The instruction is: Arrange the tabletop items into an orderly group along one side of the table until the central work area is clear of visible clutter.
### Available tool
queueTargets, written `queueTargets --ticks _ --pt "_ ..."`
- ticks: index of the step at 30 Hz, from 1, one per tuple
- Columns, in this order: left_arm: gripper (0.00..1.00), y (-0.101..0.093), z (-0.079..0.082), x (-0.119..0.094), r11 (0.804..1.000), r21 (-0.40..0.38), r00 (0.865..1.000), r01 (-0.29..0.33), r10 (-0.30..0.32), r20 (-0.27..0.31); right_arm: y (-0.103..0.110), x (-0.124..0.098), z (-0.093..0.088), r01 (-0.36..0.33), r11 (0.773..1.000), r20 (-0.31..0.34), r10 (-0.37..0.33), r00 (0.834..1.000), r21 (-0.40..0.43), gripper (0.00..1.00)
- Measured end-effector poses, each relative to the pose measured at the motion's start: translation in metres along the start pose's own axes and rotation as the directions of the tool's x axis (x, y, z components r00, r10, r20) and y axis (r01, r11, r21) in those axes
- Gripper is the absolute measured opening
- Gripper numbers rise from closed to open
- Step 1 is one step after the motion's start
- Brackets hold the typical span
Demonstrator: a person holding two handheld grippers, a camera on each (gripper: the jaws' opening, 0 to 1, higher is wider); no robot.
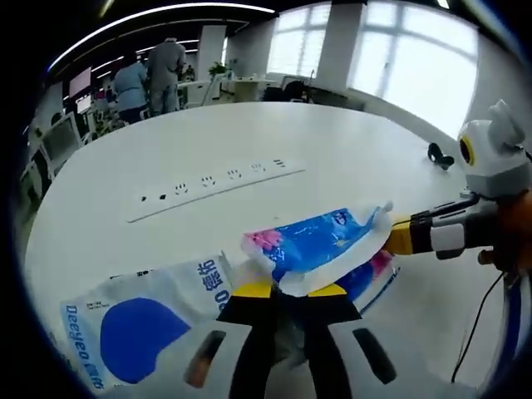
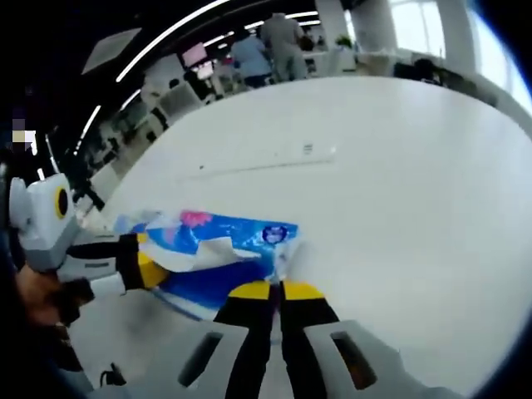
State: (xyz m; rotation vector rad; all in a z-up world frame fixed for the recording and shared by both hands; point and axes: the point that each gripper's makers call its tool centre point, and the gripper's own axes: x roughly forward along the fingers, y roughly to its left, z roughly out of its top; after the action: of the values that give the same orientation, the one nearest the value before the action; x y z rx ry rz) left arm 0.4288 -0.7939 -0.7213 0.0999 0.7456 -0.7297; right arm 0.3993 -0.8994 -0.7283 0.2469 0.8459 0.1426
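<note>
A blue and pink tissue packet (image 1: 320, 237) hangs above the white table (image 1: 349, 150), stretched between both grippers. My left gripper (image 1: 291, 291) is shut on its white lower edge. My right gripper (image 1: 392, 237) comes in from the right and pinches the packet's crimped end. In the right gripper view the same packet (image 2: 229, 237) runs from my right gripper (image 2: 277, 291) to the left gripper (image 2: 154, 264) at the left. Below it lies a larger white and blue Deeyeo pack (image 1: 141, 324), and another blue pack (image 2: 195, 291) lies under the lifted one.
A recessed row of power sockets (image 1: 216, 179) crosses the table's middle. A small black object (image 1: 439, 155) lies near the far right edge. People (image 1: 158, 71) stand among desks and monitors beyond the table. Large windows line the back.
</note>
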Motion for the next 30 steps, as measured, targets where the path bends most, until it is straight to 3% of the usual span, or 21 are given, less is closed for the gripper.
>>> queueTargets --ticks 9,30 --pt "0.13 0.001 -0.004 0.004 1.000 -0.003 1.000 -0.010 0.010 -0.029 -0.005 0.009 -0.001 0.001 1.000 -0.013 0.000 1.000 0.016 0.00" --pt "0.20 0.009 -0.004 0.001 0.999 0.007 0.997 -0.043 0.044 -0.070 -0.005 0.012 0.003 0.009 0.999 -0.021 -0.010 1.000 -0.037 0.02"
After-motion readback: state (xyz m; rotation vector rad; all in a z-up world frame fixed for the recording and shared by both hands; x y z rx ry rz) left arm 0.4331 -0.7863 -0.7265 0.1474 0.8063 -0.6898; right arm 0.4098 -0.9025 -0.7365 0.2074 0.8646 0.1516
